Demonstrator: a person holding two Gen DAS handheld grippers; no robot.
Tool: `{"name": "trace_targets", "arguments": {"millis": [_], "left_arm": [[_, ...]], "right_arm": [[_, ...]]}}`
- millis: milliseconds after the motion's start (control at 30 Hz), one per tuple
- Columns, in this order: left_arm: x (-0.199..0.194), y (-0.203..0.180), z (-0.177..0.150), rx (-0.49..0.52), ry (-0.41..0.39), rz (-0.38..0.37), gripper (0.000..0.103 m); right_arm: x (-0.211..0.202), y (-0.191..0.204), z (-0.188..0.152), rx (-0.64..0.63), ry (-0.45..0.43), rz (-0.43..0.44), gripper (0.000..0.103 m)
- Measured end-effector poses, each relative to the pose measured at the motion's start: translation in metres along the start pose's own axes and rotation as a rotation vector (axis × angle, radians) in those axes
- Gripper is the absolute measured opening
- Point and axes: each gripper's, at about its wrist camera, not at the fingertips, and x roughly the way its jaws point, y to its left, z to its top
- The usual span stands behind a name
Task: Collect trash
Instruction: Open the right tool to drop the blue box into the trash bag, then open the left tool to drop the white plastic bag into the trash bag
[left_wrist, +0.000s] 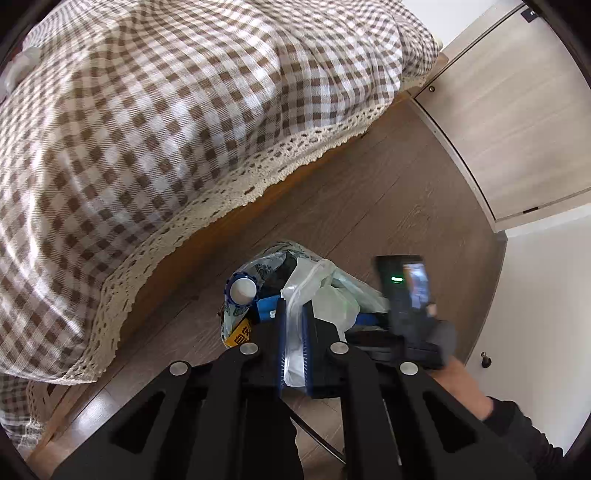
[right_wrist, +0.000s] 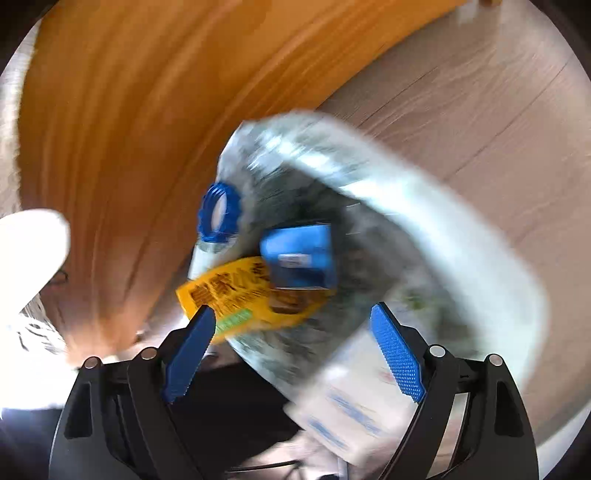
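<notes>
My left gripper is clamped on a fold of the clear trash bag, pads pressed flat against the plastic, holding its mouth up over the wood floor. My right gripper stands wide apart; nothing is pinched. The bag's open mouth lies between and just beyond its pads; picture blurred. Inside the bag: bottle with blue cap, blue carton, yellow printed wrapper near my left-hand pad, pale carton low down. Checked tablecloth hangs beside the bag.
</notes>
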Motion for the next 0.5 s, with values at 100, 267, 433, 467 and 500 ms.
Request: {"name": "trace_targets", "arguments": {"millis": [100, 267, 433, 467, 500], "left_arm": [[0.024, -0.018, 0.001, 0.038, 0.053, 0.025, 0.005], [0.076, -0.056, -0.001, 0.137, 0.168, 0.094, 0.005], [0.131, -0.075, -0.008, 0.214, 0.273, 0.193, 0.007], [0.144, -0.078, -0.012, 0.248, 0.296, 0.232, 0.008], [0.155, -0.074, -0.019, 0.287, 0.326, 0.274, 0.008]], "right_arm": [[-0.038, -0.017, -0.021, 0.004, -0.077, -0.071, 0.082], [-0.085, -0.042, -0.060, 0.090, -0.187, -0.070, 0.082], [-0.101, -0.056, -0.081, 0.156, -0.249, -0.030, 0.082], [-0.101, -0.059, -0.082, 0.161, -0.251, -0.023, 0.082], [-0.105, -0.064, -0.083, 0.163, -0.253, -0.019, 0.082]]}}
